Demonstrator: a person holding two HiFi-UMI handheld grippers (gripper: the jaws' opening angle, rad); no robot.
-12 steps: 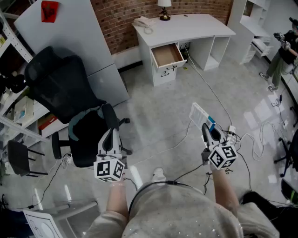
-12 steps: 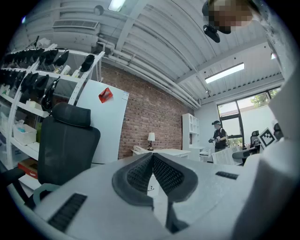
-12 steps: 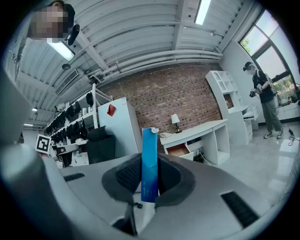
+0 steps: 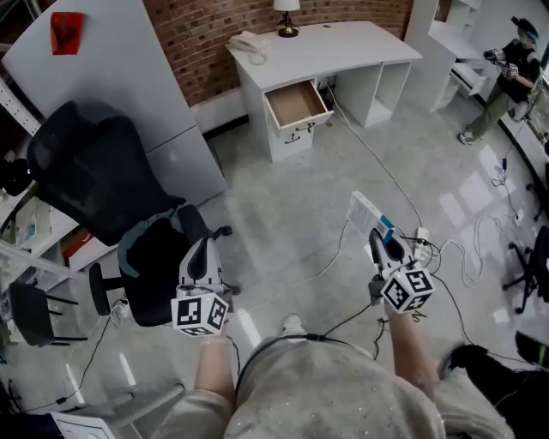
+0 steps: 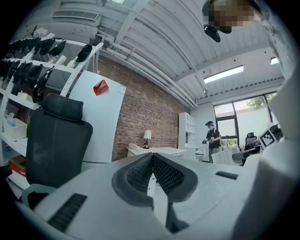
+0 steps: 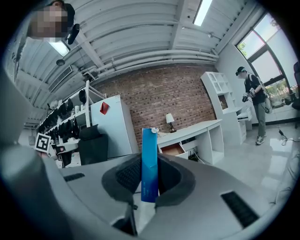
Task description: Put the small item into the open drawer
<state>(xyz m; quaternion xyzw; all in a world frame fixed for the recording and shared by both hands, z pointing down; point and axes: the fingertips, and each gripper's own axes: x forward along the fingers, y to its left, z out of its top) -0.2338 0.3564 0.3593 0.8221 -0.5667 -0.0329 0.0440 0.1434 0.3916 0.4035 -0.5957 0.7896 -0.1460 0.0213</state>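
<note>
My right gripper (image 4: 380, 237) is shut on a flat blue and white box (image 4: 371, 215), held out over the floor; in the right gripper view the box (image 6: 149, 164) stands upright between the jaws of the right gripper (image 6: 149, 180). The white desk (image 4: 322, 47) stands far ahead against the brick wall, its top drawer (image 4: 294, 104) pulled open and showing a bare wooden bottom; the drawer (image 6: 173, 149) also shows beyond the box. My left gripper (image 4: 202, 255) hangs at lower left with its jaws closed together and nothing between them, as the left gripper (image 5: 152, 169) view confirms.
A black office chair (image 4: 103, 184) stands close to my left gripper. Cables and a power strip (image 4: 425, 243) lie on the floor at right. A lamp (image 4: 286, 17) and a phone (image 4: 246, 42) sit on the desk. Another person (image 4: 510, 69) stands at far right.
The view has shifted forward a little; the desk and drawer sit slightly lower left in the head view. Both grippers keep their places and the box stays gripped.
</note>
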